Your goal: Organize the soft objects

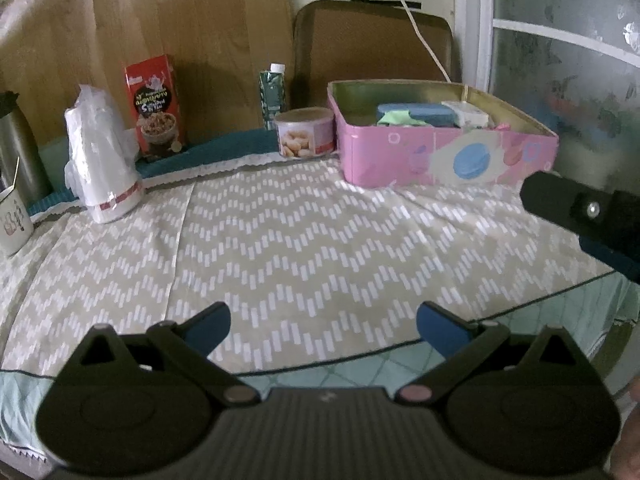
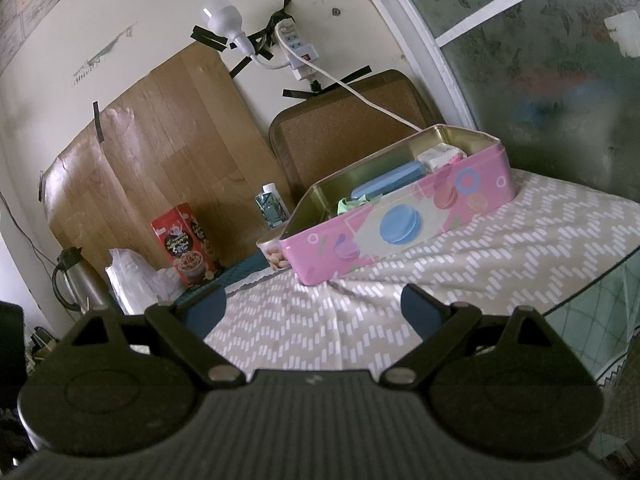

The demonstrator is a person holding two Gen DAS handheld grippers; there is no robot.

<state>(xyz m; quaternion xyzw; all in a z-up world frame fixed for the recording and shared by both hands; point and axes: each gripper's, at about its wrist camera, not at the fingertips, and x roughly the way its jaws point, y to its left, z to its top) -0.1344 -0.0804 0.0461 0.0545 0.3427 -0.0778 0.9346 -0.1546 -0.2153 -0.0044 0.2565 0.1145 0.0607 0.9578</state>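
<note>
A pink tin box (image 1: pixel 440 156) with macaron prints stands open at the back right of the table; it also shows in the right wrist view (image 2: pixel 400 224). Inside lie a blue soft block (image 1: pixel 420 114), a green cloth (image 1: pixel 394 119) and a white packet (image 1: pixel 468 114). My left gripper (image 1: pixel 323 326) is open and empty over the table's front edge. My right gripper (image 2: pixel 313 306) is open and empty, short of the box. One right gripper finger (image 1: pixel 576 208) shows in the left wrist view, to the right of the box.
A zigzag-patterned cloth (image 1: pixel 280 248) covers the table. Along the back stand a stack of white cups in plastic (image 1: pixel 102 160), a red snack box (image 1: pixel 158 106), a green carton (image 1: pixel 273 94), a biscuit tin (image 1: pixel 306 132), a steel flask (image 1: pixel 18 148) and a mug (image 1: pixel 12 220).
</note>
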